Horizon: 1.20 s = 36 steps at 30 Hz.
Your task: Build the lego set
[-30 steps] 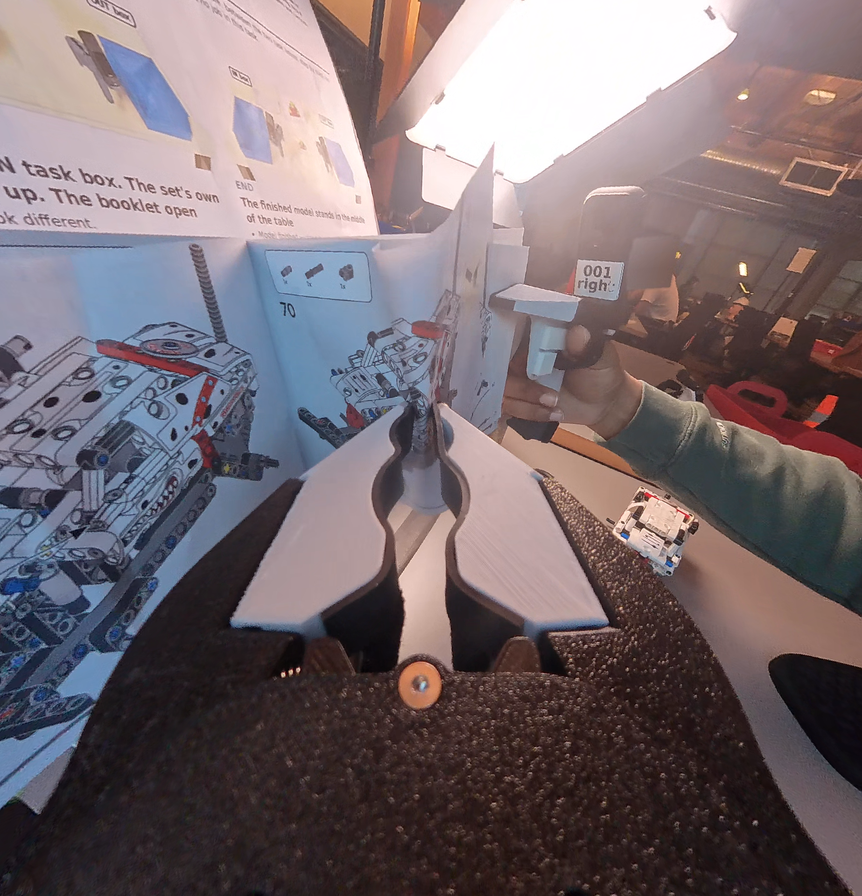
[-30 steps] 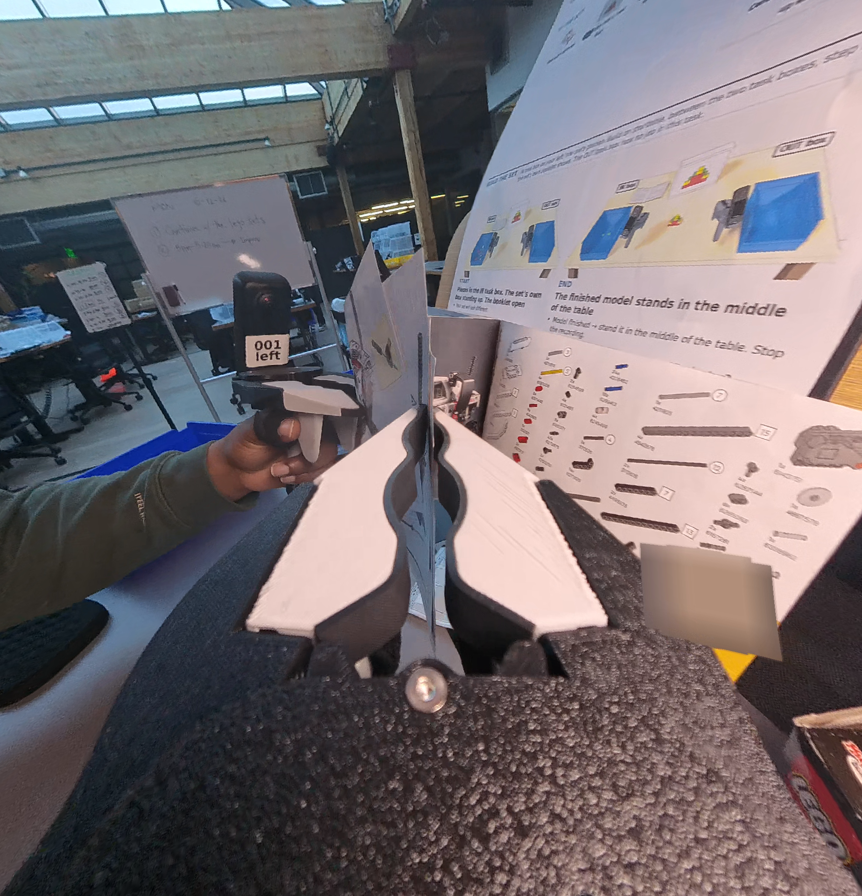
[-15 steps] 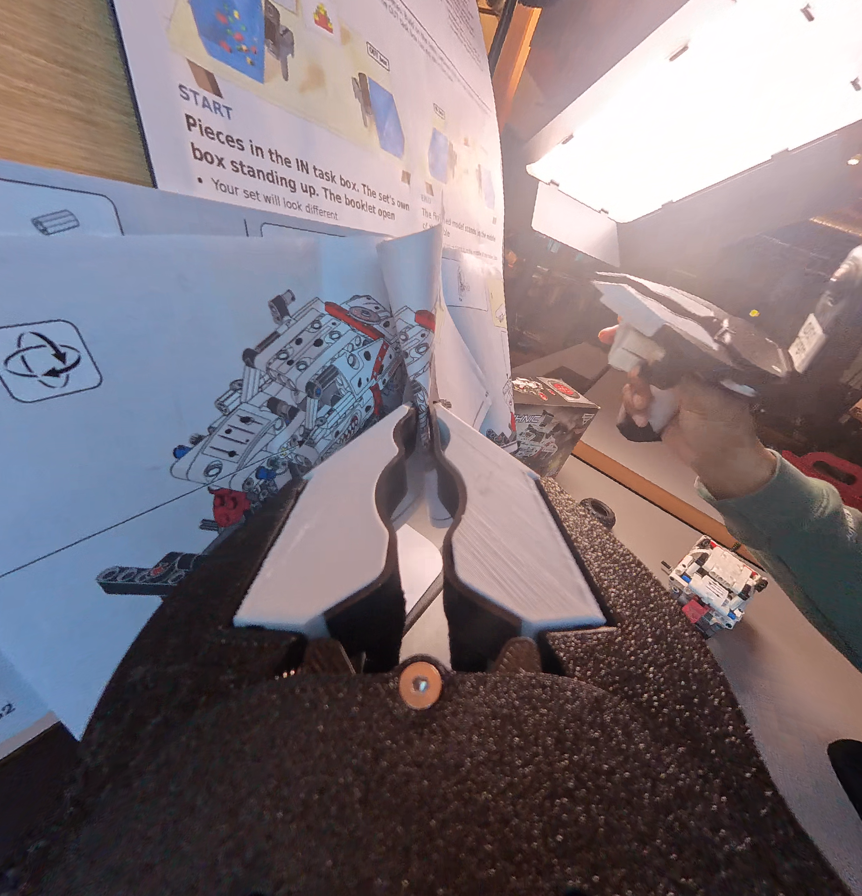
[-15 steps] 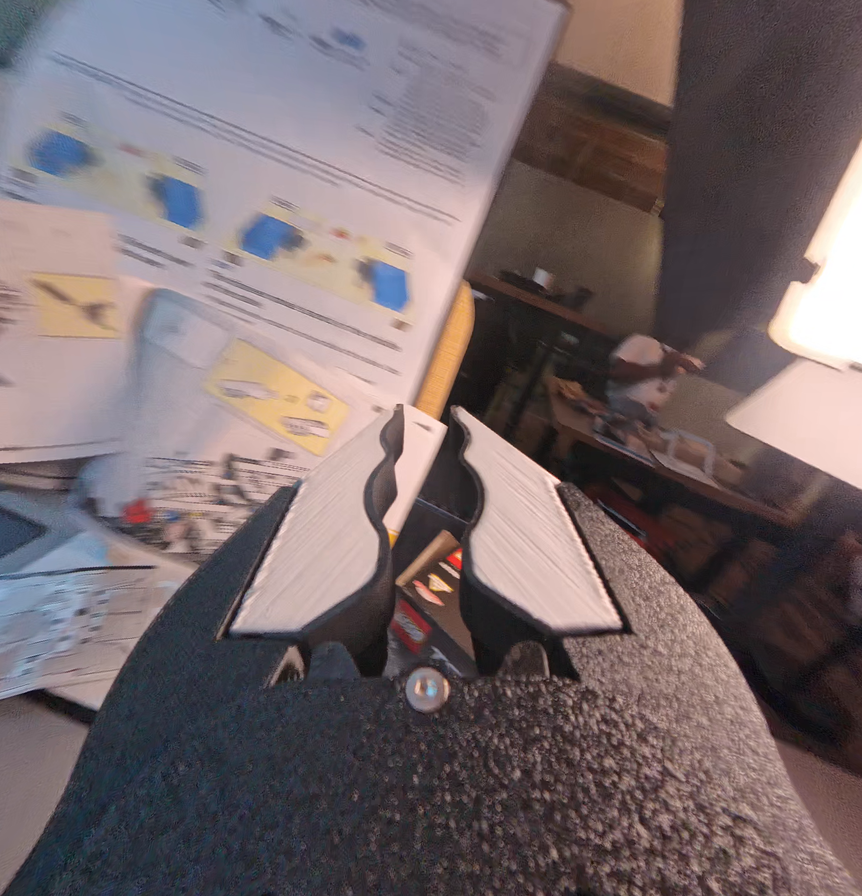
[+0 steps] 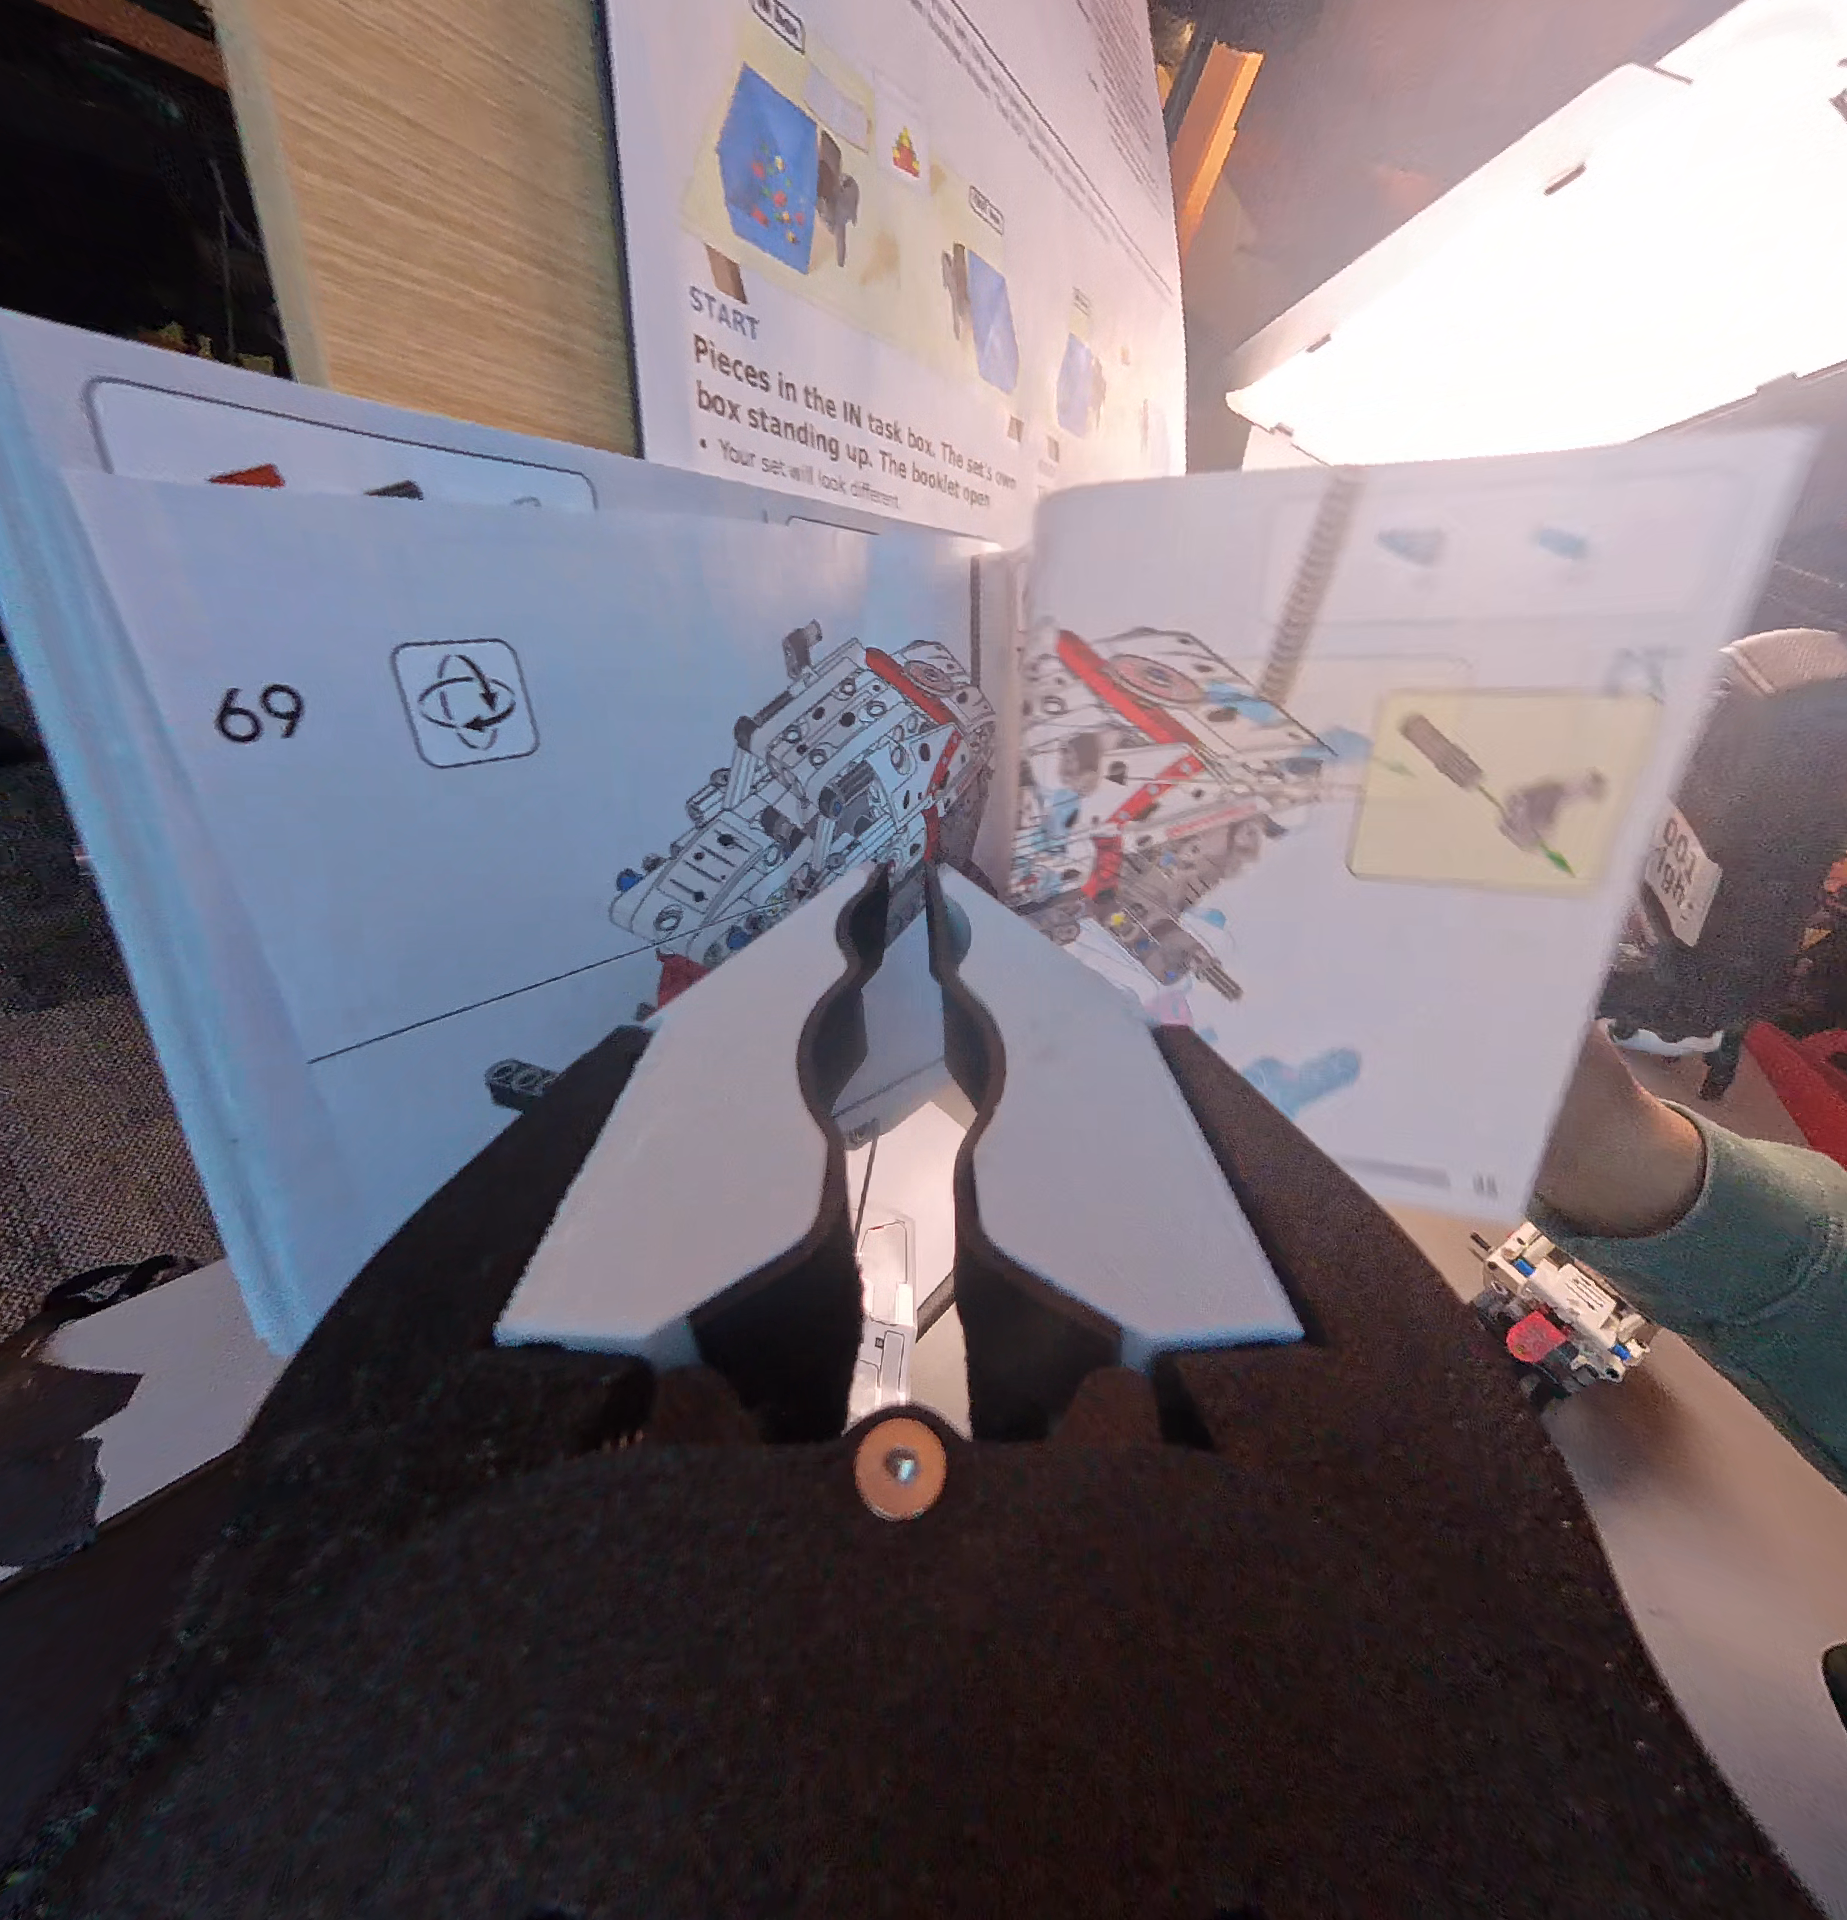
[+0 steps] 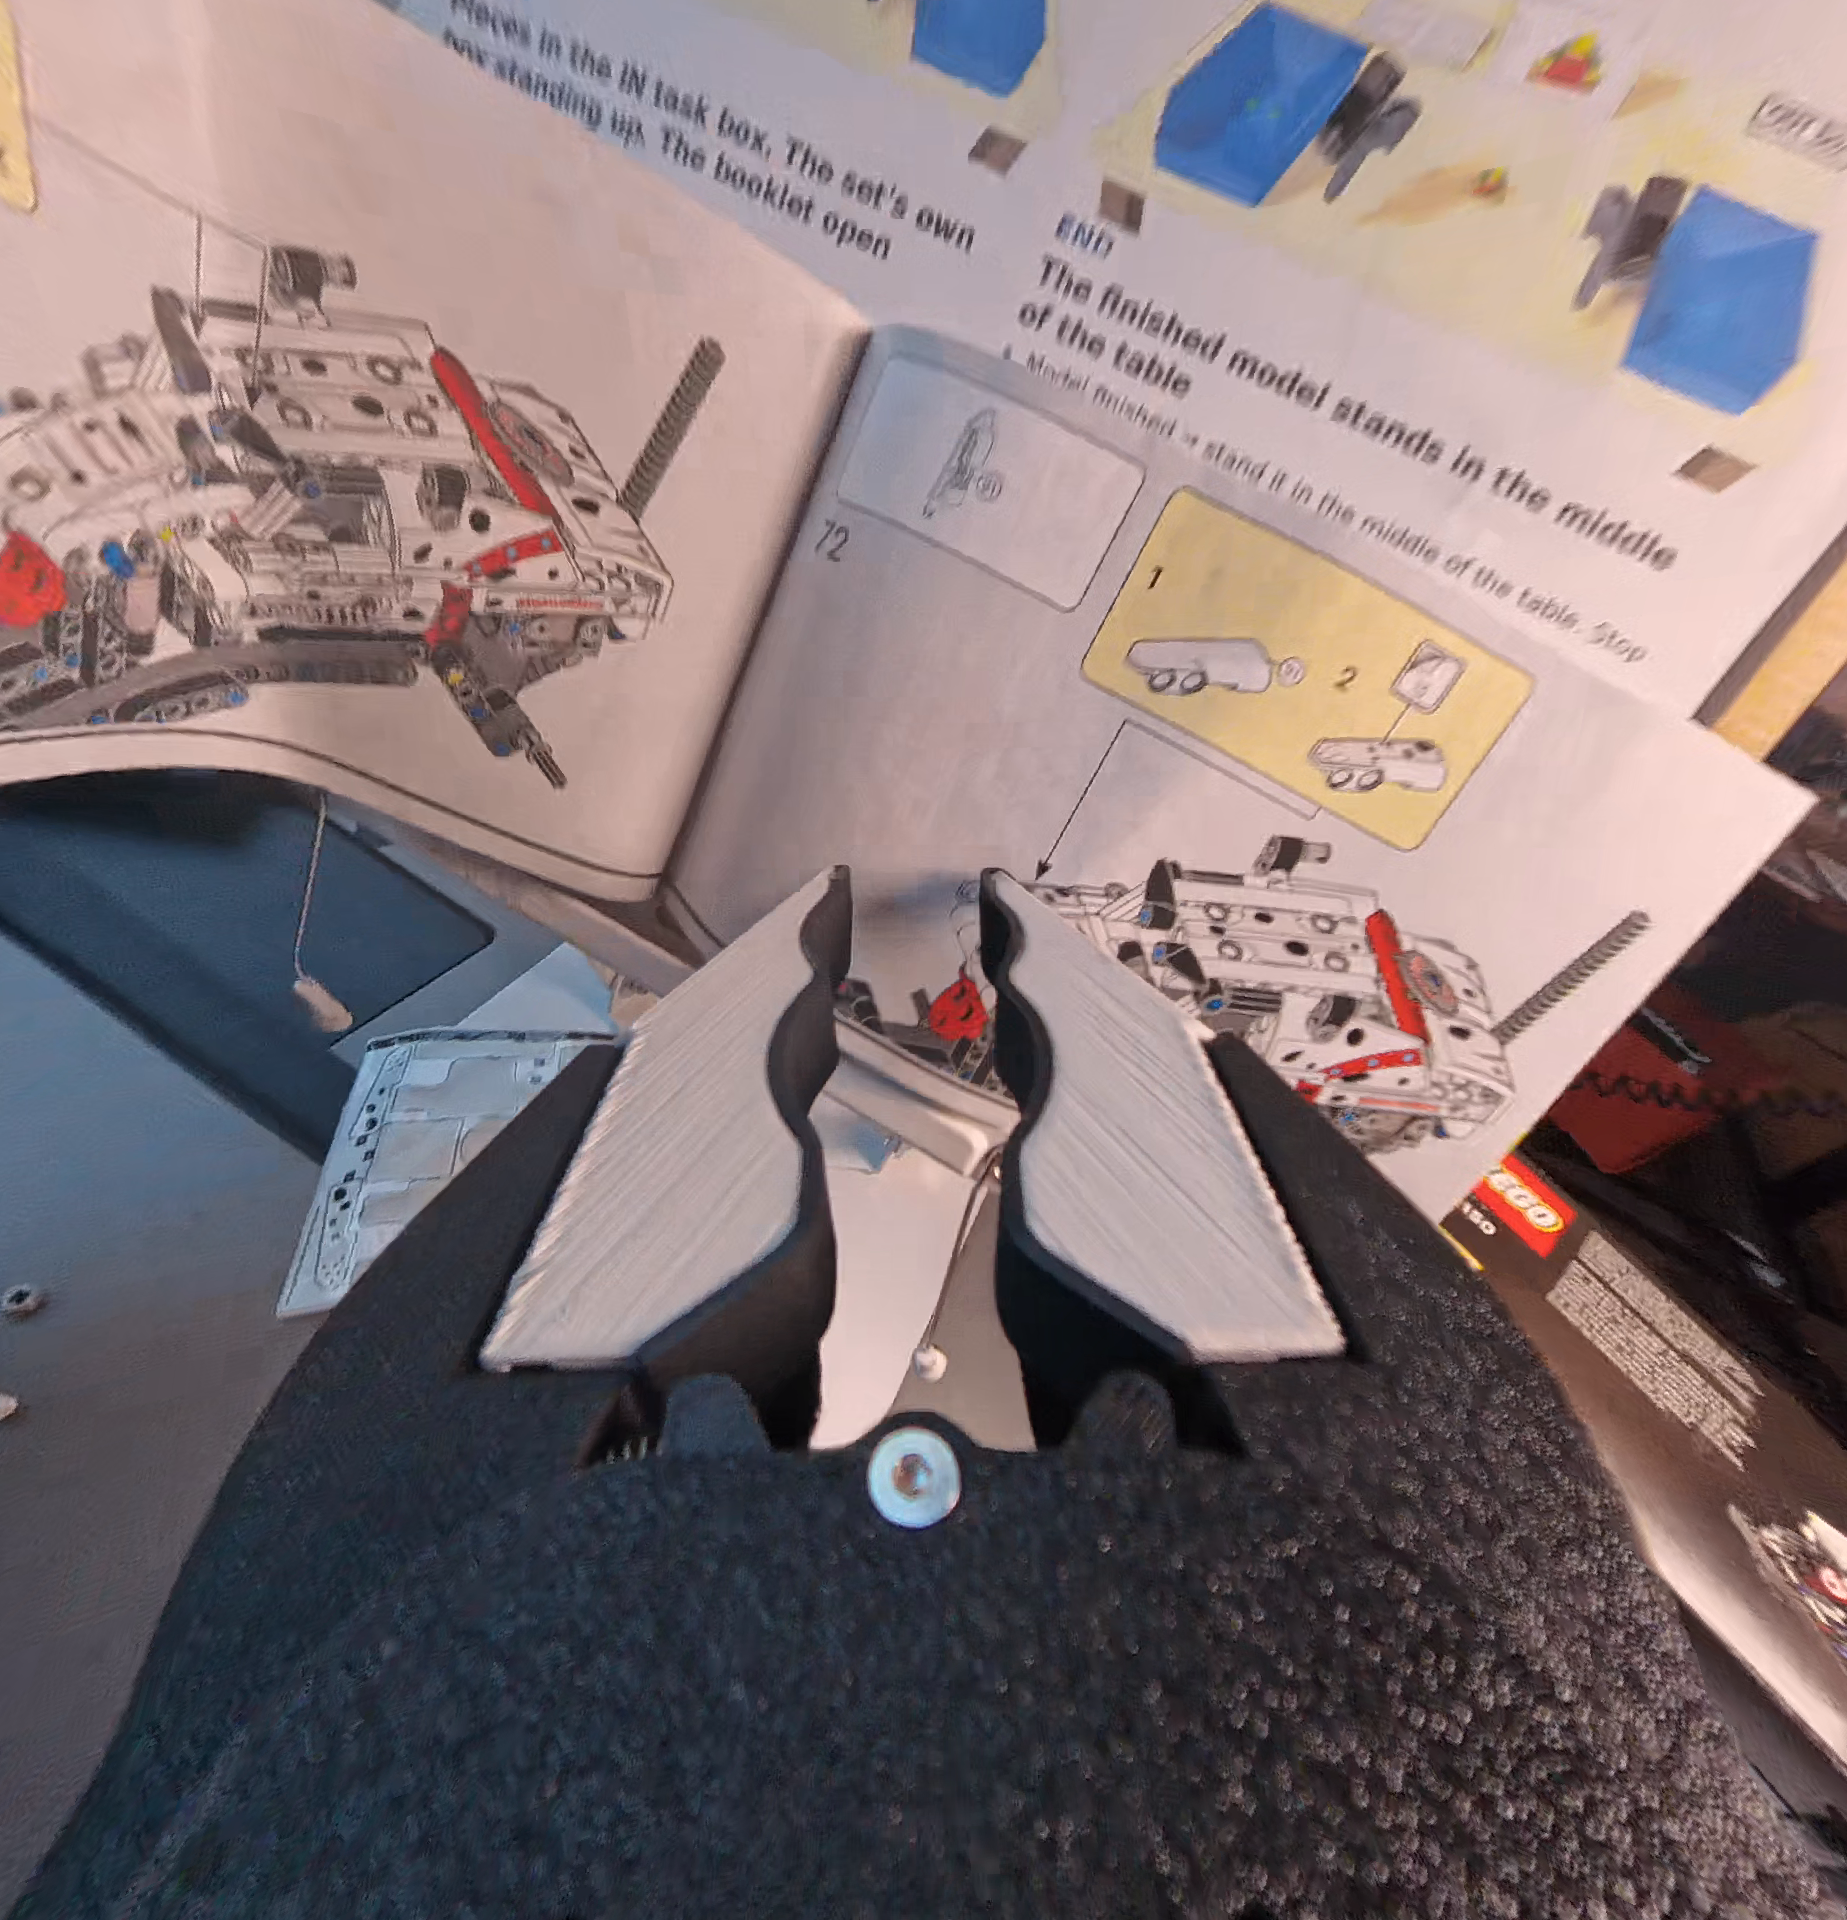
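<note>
Instruction booklet [image 5: 545,831] seen standing open at frame centre, directly ahead of left gripper [image 5: 903,883]; fingers narrowly parted at tips, whether page is pinched cannot be told. Right gripper [image 6: 914,883] fingers apart, nothing clamped, booklet spread just beyond tips. Partly built lego model [image 5: 1553,1314] on table [image 5: 1729,1538], right edge. Since 0.5 s ago: page flipped rightward, right gripper swung back toward booklet.

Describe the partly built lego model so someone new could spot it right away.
Start at the open instruction booklet standing on the grey table. Look right of it, below the green sleeve. The partly built model sits there: a small white block with red and blue bits, the only solid brick build among paper.
</note>
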Motion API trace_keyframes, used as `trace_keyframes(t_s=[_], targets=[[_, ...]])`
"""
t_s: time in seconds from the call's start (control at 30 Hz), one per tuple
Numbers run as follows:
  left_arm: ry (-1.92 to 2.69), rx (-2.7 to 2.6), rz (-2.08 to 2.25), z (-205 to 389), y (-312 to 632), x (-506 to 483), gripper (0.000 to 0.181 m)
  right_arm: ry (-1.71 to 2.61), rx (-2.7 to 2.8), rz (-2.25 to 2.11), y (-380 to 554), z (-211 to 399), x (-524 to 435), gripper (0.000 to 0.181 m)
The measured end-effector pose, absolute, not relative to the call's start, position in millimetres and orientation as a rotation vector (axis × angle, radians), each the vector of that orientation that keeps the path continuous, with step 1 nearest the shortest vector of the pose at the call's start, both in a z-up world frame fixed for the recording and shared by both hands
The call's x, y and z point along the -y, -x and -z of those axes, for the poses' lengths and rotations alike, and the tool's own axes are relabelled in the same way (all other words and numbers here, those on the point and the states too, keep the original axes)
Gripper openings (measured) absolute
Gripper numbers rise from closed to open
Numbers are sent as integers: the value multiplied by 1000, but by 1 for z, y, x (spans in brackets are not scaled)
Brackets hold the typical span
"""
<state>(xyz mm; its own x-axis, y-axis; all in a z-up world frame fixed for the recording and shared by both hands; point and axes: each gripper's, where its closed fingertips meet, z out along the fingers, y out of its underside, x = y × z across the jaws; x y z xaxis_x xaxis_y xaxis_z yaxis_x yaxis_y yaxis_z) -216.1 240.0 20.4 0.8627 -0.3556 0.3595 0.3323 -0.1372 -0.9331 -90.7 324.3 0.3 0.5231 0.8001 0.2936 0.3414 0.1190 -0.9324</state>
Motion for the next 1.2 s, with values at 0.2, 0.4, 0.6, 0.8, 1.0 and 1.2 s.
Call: trace_keyframes(t_s=[0.2, 0.4, 0.6, 0.8, 1.0, 1.2], targets=[[1492, 131, 528, -46, 247, -210, 27, 1477, 1065, -470, 125, -8, -305, 50], [1318, 150, 184, -100, 263, -145, 28, 1480, 983, -287, 144, 2, -321, 86], [1539, -112, 62, -53, 194, -176, 18, 1480, 902, -296, 140, 2, -328, 95], [1787, -77, -10, 13, 210, -248, 18, 1494, 929, -315, 121, 9, -333, 99], [1792, -97, -69, 17, 233, -257, 0, 1499, 936, -278, 85, 4, -349, 87], [1762, -38, -14, 15, 229, -250, 18, 1407, 1043, -397, 140, -19, -297, 45]])
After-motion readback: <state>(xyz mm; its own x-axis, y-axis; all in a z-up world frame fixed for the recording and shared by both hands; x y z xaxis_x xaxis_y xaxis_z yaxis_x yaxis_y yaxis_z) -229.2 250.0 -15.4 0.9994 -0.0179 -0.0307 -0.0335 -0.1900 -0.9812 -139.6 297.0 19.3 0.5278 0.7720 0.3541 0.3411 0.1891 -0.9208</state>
